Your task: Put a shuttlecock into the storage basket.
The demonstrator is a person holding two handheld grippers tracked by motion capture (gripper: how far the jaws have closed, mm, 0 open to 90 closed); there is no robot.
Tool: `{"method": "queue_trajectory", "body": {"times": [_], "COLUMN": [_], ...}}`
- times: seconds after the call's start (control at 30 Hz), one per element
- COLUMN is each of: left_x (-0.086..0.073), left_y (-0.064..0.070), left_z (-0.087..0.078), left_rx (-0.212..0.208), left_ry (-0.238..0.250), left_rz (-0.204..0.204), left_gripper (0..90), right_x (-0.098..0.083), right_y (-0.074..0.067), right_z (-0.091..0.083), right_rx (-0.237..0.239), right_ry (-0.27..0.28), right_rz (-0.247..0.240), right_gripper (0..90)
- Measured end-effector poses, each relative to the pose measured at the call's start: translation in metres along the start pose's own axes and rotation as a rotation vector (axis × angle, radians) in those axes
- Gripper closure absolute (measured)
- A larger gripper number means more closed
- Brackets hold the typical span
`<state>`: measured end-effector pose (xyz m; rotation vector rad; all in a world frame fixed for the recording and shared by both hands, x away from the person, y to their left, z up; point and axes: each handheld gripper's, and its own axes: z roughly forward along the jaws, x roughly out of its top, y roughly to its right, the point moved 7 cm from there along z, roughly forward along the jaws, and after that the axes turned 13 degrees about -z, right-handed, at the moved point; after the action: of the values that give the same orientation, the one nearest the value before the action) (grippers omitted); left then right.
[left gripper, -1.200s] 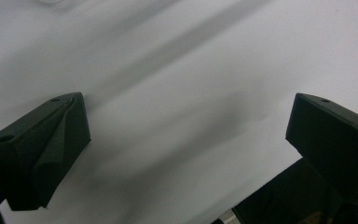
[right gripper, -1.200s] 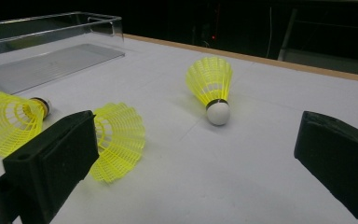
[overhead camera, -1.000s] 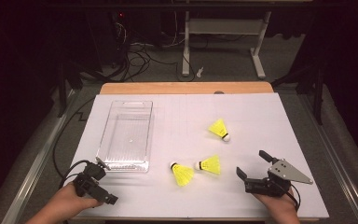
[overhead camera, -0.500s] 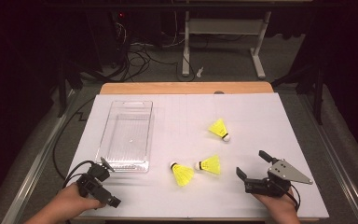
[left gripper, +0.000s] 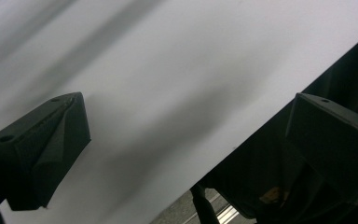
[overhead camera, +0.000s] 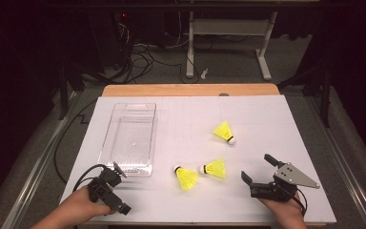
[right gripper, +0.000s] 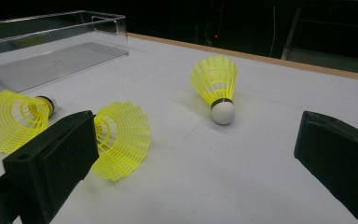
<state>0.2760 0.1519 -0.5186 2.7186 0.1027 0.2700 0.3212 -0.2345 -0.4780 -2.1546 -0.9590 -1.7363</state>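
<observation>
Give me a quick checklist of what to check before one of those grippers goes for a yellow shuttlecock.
1. Right gripper open: ok, jaws wide apart and holding nothing.
2. Left gripper open: ok, jaws apart over the bare white sheet.
3. Nearest shuttlecock free to grab: ok, it lies on its side, just ahead of the right gripper.
4. Space around it: not ok, a second shuttlecock lies close beside it; touching or not, cannot tell.
5. Third shuttlecock out of the way: ok, it lies apart, farther up the table.
6. Tray ready: ok, clear and empty.
</observation>
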Motion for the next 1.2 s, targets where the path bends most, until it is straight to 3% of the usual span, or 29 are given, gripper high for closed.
{"method": "queue_trajectory", "body": {"times": [0.57, 1.2], "left_x": [-0.012, -0.021], "left_y": [0.046, 0.085], "left_z": [0.016, 0.028], "left_rx": [-0.034, -0.046], "left_ry": [-0.063, -0.106], "left_rz": [0.071, 0.146], "left_gripper": [0.7, 0.7], "right_x": [0.0, 0.001], "right_y": [-0.001, -0.001], "right_z": [0.0, 0.0], "right_rx": [0.012, 0.008], "right_ry": [0.001, 0.003], "right_rz": [0.002, -0.007], "right_gripper": [0.2, 0.2]}}
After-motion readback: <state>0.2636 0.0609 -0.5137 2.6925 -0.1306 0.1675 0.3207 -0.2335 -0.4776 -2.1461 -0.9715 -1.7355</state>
